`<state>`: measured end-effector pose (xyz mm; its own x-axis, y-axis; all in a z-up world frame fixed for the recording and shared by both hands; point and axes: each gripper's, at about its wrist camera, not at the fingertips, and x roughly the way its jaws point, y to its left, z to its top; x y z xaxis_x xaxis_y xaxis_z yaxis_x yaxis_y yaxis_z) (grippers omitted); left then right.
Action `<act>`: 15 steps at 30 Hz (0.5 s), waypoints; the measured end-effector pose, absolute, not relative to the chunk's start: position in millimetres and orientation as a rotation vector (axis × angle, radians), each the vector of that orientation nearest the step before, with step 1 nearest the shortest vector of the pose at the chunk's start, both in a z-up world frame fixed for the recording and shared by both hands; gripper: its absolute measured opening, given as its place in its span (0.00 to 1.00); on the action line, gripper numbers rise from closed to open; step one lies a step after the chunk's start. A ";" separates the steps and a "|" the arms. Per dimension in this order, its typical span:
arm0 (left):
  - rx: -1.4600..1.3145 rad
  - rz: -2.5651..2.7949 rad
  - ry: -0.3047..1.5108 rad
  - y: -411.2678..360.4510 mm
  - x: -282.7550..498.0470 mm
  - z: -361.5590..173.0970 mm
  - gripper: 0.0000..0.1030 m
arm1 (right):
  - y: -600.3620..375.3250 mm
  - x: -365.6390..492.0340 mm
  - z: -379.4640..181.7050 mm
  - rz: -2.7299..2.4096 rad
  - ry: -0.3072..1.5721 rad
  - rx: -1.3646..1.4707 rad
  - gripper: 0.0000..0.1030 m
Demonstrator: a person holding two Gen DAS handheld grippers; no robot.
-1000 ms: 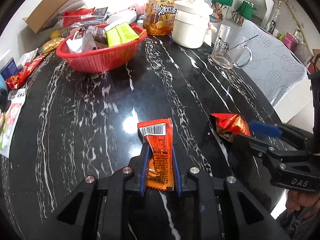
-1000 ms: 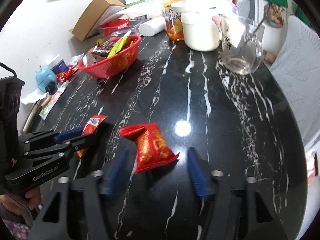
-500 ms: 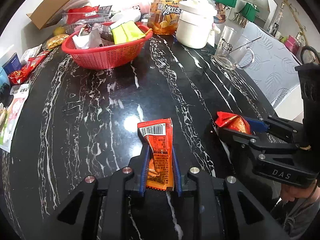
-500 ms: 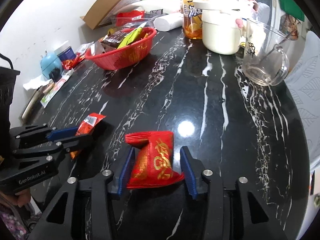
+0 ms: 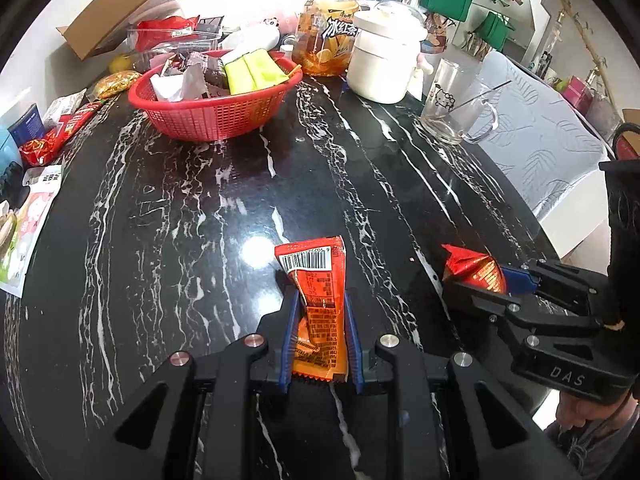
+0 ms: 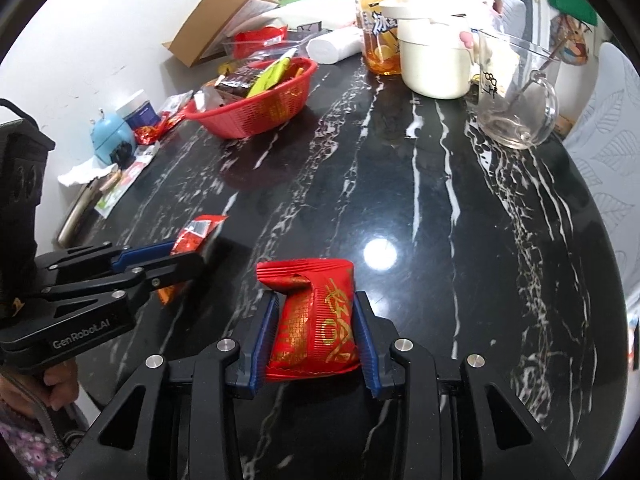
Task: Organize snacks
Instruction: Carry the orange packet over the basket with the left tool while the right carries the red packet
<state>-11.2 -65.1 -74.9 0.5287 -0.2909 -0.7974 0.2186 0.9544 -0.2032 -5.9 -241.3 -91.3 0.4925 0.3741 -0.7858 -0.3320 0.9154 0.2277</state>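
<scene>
An orange snack packet [image 5: 316, 276] with a barcode stands between the blue pads of my left gripper [image 5: 320, 300], which is shut on it just above the black marble table [image 5: 180, 220]. My right gripper [image 6: 316, 300] is shut on a red packet with gold print [image 6: 320, 320], its pads pressing both sides. The two grippers sit side by side: the left gripper [image 6: 200, 256] shows at the left of the right wrist view, and the right gripper [image 5: 476, 280] at the right of the left wrist view. A red basket [image 5: 216, 116] with several snacks stands at the far left of the table.
Behind the basket stand a tea bottle [image 5: 326, 40], a white pot [image 5: 384, 64] and a glass mug [image 5: 452, 108]. A cardboard box [image 5: 120, 12] and loose packets [image 5: 60, 132] line the left edge. The table's rounded edge and a white chair [image 5: 560, 152] are on the right.
My right gripper's jaws have closed from wide apart onto the red packet. The left gripper has kept its hold on the orange packet.
</scene>
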 end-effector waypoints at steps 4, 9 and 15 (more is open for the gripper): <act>-0.085 -0.309 0.949 -63.5 -19.5 -69.3 0.21 | -236.0 -15.5 -85.9 0.442 0.951 0.054 0.36; -0.096 -0.307 0.929 -58.6 -29.7 -60.8 0.21 | -229.7 -25.9 -78.7 0.461 0.942 0.062 0.36; -0.105 -0.299 0.885 -51.5 -39.9 -45.8 0.21 | -218.8 -32.6 -68.0 0.499 0.920 0.060 0.36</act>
<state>-39.9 -51.5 -45.8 0.5948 -0.2999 -0.7458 0.2138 0.9534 -0.2128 -32.6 -218.8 -68.0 0.5007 0.4375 -0.7469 -0.3873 0.8849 0.2587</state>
